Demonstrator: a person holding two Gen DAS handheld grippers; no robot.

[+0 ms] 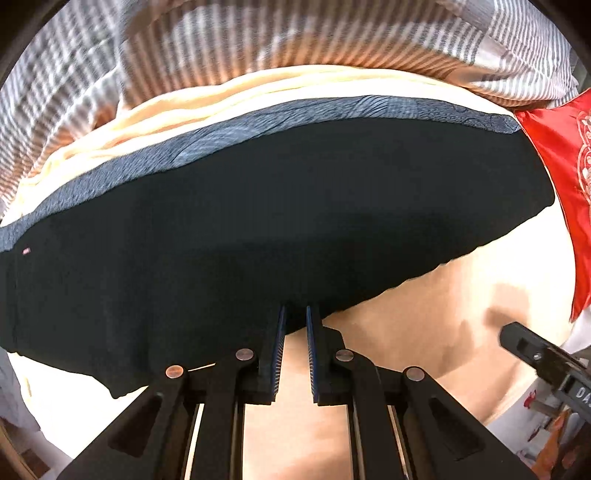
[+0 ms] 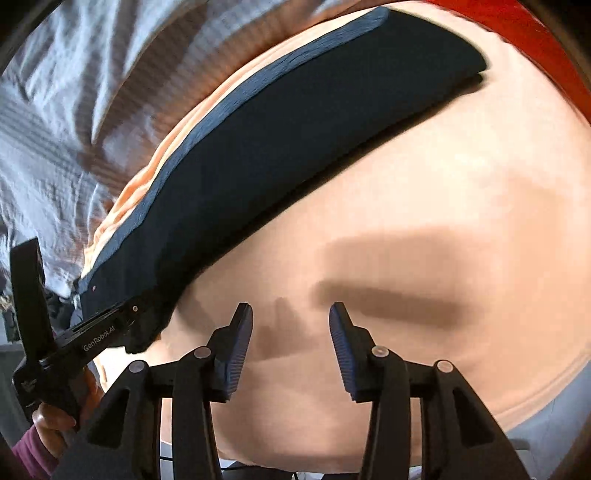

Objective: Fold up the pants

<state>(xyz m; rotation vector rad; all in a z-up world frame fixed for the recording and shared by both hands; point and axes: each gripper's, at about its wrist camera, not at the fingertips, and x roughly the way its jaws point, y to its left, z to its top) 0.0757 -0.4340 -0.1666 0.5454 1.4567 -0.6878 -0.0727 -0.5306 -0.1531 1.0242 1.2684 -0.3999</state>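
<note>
The dark navy pants (image 1: 277, 221) lie folded in a long band on a cream sheet (image 1: 461, 295), with a lighter blue strip along their far edge. My left gripper (image 1: 295, 312) has its fingers close together at the near edge of the pants, pinching the hem. In the right wrist view the pants (image 2: 280, 155) run diagonally from lower left to upper right. The left gripper (image 2: 138, 314) shows there at their lower-left end. My right gripper (image 2: 291, 314) is open and empty above the bare sheet (image 2: 424, 192), apart from the pants.
A grey-and-white striped duvet (image 1: 258, 33) is bunched behind the pants. A red satin cloth (image 1: 565, 155) lies at the right. A folded cream cloth (image 1: 229, 96) lies just beyond the pants. The right gripper's body (image 1: 539, 354) shows at the lower right.
</note>
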